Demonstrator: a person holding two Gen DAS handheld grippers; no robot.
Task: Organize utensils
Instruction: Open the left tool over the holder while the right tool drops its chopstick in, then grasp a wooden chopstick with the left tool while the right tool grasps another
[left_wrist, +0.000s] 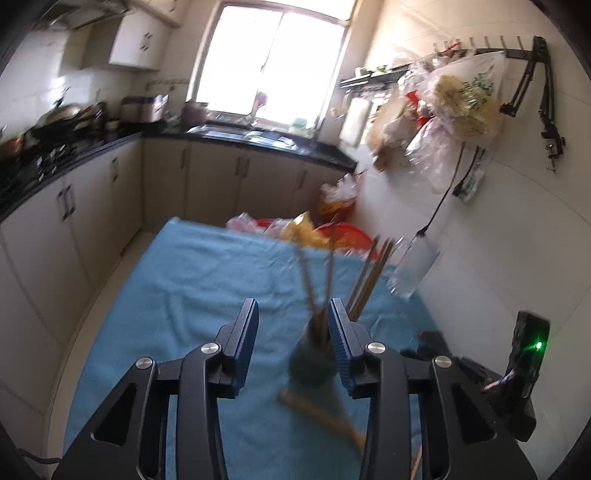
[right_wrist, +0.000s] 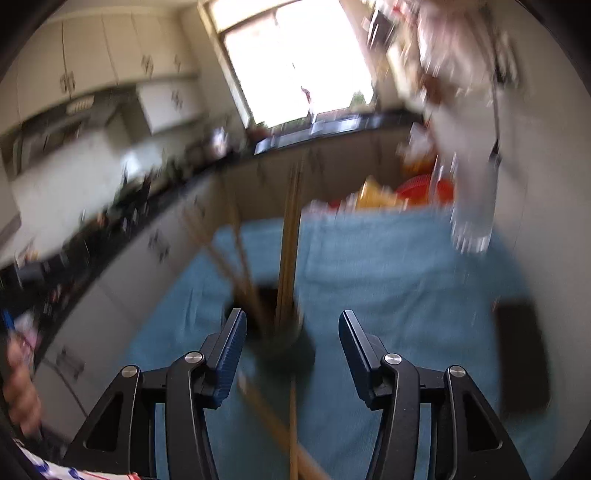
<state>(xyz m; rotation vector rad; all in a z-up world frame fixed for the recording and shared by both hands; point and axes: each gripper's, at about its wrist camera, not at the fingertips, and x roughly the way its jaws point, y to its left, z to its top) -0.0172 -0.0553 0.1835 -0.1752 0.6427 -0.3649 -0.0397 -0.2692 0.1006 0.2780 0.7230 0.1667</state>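
Note:
A dark green holder (left_wrist: 314, 363) stands on the blue cloth (left_wrist: 184, 288) with several wooden chopsticks (left_wrist: 328, 280) upright in it. My left gripper (left_wrist: 294, 306) is open above the cloth, and the holder sits low between its fingers, close to the right finger (left_wrist: 341, 332); no pad presses on it. Loose chopsticks (left_wrist: 317, 410) lie on the cloth just in front of the holder. In the blurred right wrist view the holder (right_wrist: 280, 339) and its chopsticks (right_wrist: 290, 240) stand by the left finger of my open right gripper (right_wrist: 291, 315). Loose chopsticks (right_wrist: 293, 424) lie below it.
A clear bottle (left_wrist: 413, 266) stands at the cloth's far right by the white wall. A black device with a green light (left_wrist: 528, 354) sits at the right edge. Red basins and bags (left_wrist: 332, 232) lie beyond the table. A person's hand (right_wrist: 18, 384) shows at left.

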